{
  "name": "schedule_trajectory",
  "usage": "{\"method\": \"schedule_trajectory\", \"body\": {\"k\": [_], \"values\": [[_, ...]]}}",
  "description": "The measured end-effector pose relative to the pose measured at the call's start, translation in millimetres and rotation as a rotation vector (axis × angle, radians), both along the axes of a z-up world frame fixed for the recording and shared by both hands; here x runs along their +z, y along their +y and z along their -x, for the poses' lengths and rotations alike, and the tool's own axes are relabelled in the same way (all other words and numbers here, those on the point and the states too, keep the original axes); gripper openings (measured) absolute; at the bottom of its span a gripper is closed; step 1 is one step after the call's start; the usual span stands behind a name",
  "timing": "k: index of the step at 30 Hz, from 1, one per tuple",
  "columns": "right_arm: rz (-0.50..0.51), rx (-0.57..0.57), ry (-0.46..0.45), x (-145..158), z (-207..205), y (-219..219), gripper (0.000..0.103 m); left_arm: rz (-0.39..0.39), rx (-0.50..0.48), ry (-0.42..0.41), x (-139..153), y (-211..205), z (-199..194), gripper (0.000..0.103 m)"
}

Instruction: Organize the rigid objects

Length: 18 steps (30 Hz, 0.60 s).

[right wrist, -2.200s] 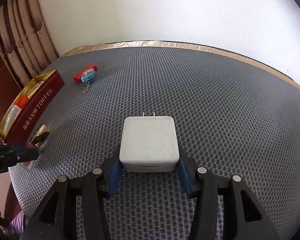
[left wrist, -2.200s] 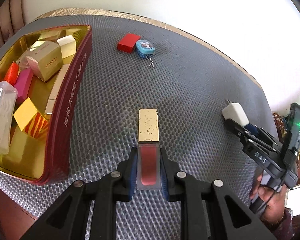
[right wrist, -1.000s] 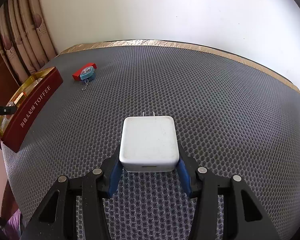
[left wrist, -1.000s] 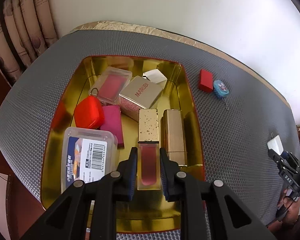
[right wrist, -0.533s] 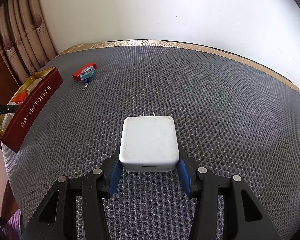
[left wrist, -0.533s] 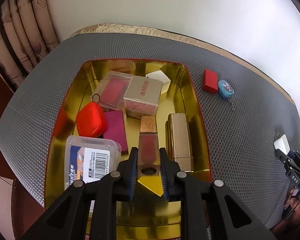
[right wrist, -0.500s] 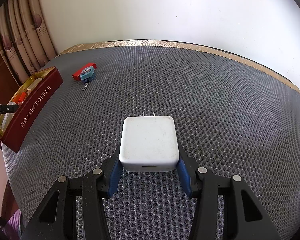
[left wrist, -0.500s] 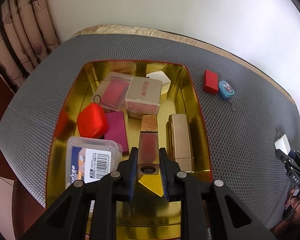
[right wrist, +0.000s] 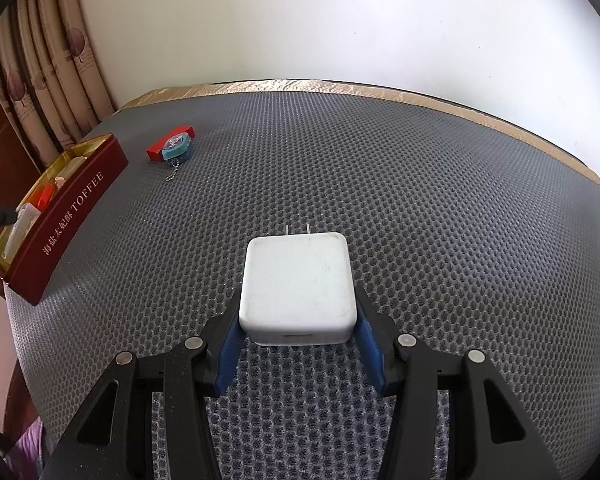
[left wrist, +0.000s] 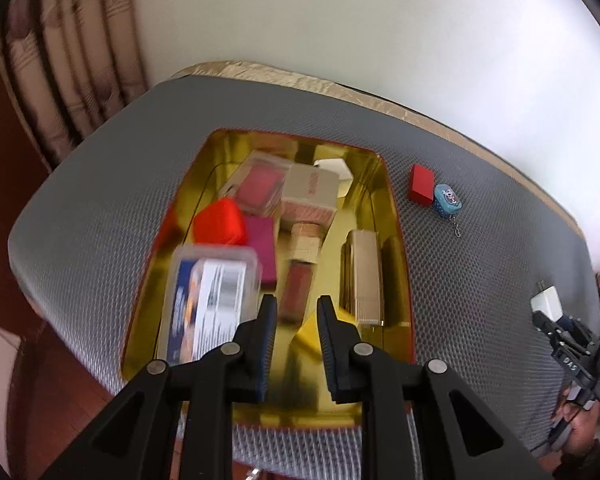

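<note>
My left gripper (left wrist: 297, 312) hangs open and empty above the near end of the gold-lined tin (left wrist: 384, 176). The lip gloss tube (left wrist: 300, 284) with its gold cap lies in the tin below the fingers, between a clear labelled box (left wrist: 208, 300) and a gold case (left wrist: 362, 276). My right gripper (right wrist: 296, 312) is shut on a white charger (right wrist: 298, 284), prongs pointing away, low over the grey mat. That charger also shows in the left wrist view (left wrist: 546, 302).
The tin (right wrist: 72, 208) has a dark red outer wall and holds several boxes. A red block (left wrist: 421, 183) and a blue keychain charm (left wrist: 446, 199) lie on the mat right of it. A curtain hangs behind at left. The table edge runs close below the tin.
My left gripper has let go of the lip gloss tube, which now lies in the tin, and has pulled back and up. My right gripper has held still with the charger.
</note>
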State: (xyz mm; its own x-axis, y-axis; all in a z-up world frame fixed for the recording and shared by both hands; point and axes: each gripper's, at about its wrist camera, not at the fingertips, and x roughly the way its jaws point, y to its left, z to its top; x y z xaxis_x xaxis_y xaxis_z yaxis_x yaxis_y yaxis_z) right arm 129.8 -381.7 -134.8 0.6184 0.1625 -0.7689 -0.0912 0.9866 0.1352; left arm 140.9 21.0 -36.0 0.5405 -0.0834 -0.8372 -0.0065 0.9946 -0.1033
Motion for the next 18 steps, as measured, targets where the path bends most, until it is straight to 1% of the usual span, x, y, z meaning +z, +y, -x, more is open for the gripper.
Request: {"method": "schedule_trajectory", "body": {"k": [4,6,9,10,13,15,18], "values": [[-0.002,-0.002,0.000,0,1,1,0.049,0.029,0.061,-0.031,8,17,25,0.021],[-0.003,-0.002,0.000,0,1,1,0.048,0.000,0.094,-0.043,9,22,37,0.021],[0.001,-0.002,0.002,0,1,2,0.048,-0.030,0.111,-0.061,11,29,50,0.021],[0.000,-0.003,0.005,0,2,2,0.048,-0.051,0.120,-0.070,11,31,54,0.021],[-0.026,-0.012,0.016,1,3,1,0.048,-0.098,0.132,-0.091,10,34,62,0.021],[-0.052,-0.019,0.027,2,5,-1,0.048,-0.111,0.138,-0.096,9,36,65,0.021],[-0.105,-0.037,0.041,3,8,-6,0.048,-0.093,0.139,-0.092,7,40,67,0.022]]}}
